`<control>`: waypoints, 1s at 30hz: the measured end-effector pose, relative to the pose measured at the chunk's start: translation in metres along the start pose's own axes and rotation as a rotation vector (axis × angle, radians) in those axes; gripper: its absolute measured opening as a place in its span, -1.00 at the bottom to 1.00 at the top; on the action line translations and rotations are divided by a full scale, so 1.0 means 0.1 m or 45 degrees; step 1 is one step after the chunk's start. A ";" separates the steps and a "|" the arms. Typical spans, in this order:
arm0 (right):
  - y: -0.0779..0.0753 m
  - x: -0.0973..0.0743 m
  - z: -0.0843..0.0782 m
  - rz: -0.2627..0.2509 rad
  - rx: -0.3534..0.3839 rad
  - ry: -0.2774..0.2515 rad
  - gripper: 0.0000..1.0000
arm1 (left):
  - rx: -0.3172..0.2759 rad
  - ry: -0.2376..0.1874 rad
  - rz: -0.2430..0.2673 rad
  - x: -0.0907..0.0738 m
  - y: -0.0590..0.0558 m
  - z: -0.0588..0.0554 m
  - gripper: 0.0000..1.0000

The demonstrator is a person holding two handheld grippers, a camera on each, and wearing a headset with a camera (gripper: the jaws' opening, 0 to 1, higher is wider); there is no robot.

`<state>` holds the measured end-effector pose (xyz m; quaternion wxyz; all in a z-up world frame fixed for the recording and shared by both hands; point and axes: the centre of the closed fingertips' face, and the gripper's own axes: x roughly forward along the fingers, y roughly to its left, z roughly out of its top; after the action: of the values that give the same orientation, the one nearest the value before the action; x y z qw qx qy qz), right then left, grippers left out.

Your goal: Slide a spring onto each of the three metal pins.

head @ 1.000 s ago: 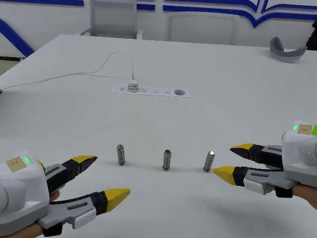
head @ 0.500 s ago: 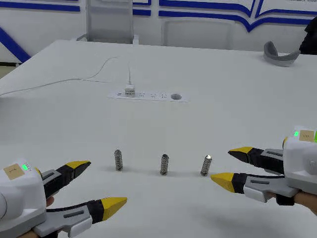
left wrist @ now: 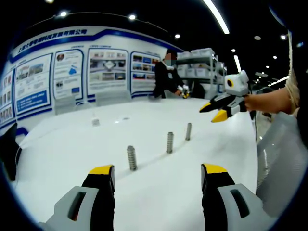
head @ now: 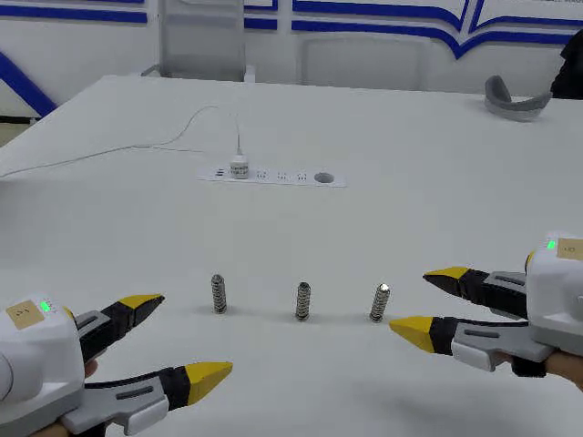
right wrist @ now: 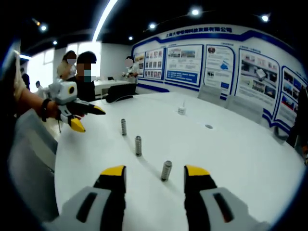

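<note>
While both hang open and empty over the near edge of the white counter (head: 437,182), the left claw (head: 187,335) and right claw (head: 417,300) flank three upright spring-wrapped metal pins: left pin (head: 219,293), middle pin (head: 303,300), and right pin (head: 380,302), which is just beside the right claw. Beyond them, mid-counter, lies a white power strip (head: 273,174) with a plugged white cable (head: 137,145). A grey curved band (head: 515,100) sits near the far right corner.

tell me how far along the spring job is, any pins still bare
Done: the left pin, middle pin and right pin on the table each appear to carry a spring. In hand: nothing; the left gripper and right gripper are open and empty, one at each end of the row. Left: seemingly nothing, the job looks finished.
</note>
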<state>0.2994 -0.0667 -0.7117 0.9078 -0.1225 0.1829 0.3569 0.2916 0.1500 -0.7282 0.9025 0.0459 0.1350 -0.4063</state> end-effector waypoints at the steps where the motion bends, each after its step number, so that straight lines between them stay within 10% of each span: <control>1: 0.00 0.00 0.00 0.002 0.000 0.001 -0.01 | 0.001 0.000 0.002 0.00 0.00 0.00 0.49; 30: 0.03 -0.03 0.02 0.022 -0.030 -0.026 0.12 | 0.005 -0.004 0.040 -0.05 0.04 0.00 0.54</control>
<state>0.2955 -0.0654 -0.7094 0.9051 -0.1281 0.1703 0.3680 0.2918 0.1560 -0.7267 0.9089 0.0493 0.1321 -0.3926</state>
